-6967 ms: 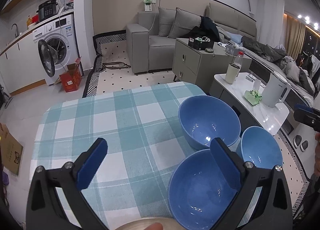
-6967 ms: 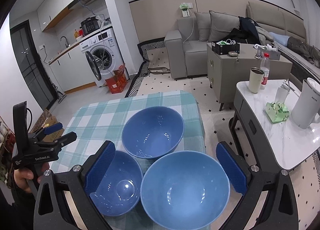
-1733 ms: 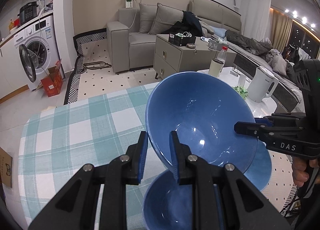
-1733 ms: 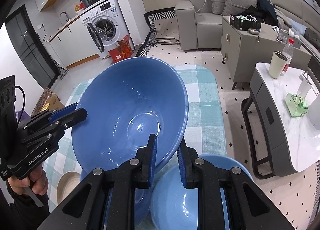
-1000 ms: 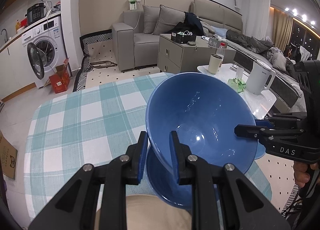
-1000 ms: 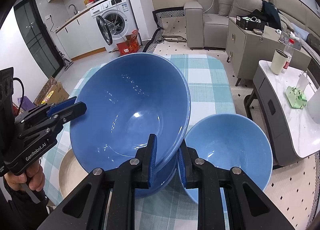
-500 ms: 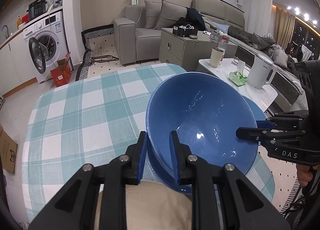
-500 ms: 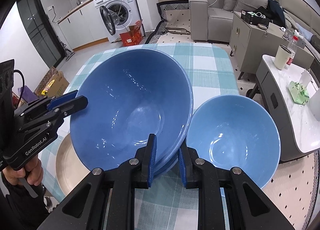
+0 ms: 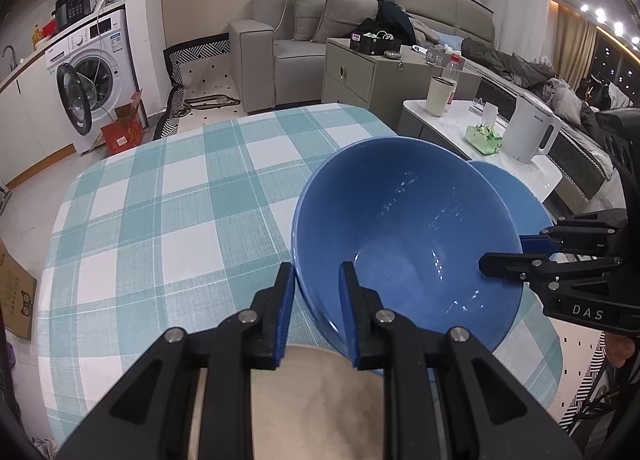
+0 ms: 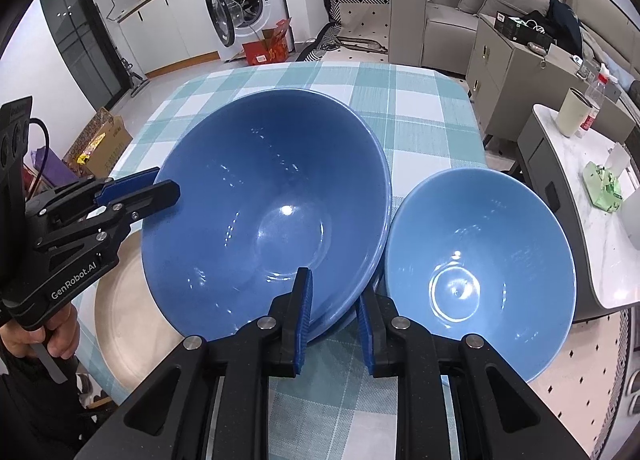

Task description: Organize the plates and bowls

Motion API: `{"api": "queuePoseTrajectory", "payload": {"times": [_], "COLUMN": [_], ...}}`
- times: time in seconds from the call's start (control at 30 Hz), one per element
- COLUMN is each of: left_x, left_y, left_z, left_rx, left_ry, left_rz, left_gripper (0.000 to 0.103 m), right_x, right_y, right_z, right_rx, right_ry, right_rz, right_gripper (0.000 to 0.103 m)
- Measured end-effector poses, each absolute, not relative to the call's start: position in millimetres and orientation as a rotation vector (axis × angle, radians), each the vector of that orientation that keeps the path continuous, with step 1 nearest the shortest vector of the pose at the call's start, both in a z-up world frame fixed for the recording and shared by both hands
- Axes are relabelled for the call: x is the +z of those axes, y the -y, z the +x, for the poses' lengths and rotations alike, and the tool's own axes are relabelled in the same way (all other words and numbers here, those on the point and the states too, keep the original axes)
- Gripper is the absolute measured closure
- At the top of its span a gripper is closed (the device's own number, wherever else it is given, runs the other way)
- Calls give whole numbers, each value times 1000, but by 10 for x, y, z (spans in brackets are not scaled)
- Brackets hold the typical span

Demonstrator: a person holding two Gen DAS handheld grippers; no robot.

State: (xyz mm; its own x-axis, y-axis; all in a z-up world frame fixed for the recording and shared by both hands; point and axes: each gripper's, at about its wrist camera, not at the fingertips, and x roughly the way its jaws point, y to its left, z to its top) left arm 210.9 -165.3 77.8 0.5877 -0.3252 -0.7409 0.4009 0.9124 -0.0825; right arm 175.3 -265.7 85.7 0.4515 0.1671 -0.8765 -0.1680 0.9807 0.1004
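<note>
Glossy deep-blue large bowl (image 10: 264, 215), round and steep-walled, sat nested in a second blue bowl on the woven teal-checked tablecloth (image 9: 160, 211), left gripper (image 9: 314, 314) and right gripper (image 10: 332, 320) each pinching its rim between blue pads, beside a paler small bowl (image 10: 476, 272) and matte beige plate (image 10: 128, 324)

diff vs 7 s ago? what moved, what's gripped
Both tools were open then, and three blue bowls sat apart on the cloth. Now the left tool and right tool are each shut on opposite rims of the big blue bowl, which has been carried over and lowered into another blue bowl. The smaller light-blue bowl, beige plate and checked tablecloth remain.
</note>
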Motion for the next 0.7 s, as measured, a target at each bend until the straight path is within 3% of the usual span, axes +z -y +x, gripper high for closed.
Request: {"api": "queuePoseTrajectory", "payload": {"times": [0.7], "left_x": [668], "left_y": [1728], "left_z": [2175], "left_rx": [-424], "left_ry": [-886], "left_rz": [130], "left_gripper": [83], "right_x": [749], "right_y": [2654], "right_z": [1797], "right_rx": [198], "right_ry": [-1135], "right_rz": [-44], "right_gripper": [80]}}
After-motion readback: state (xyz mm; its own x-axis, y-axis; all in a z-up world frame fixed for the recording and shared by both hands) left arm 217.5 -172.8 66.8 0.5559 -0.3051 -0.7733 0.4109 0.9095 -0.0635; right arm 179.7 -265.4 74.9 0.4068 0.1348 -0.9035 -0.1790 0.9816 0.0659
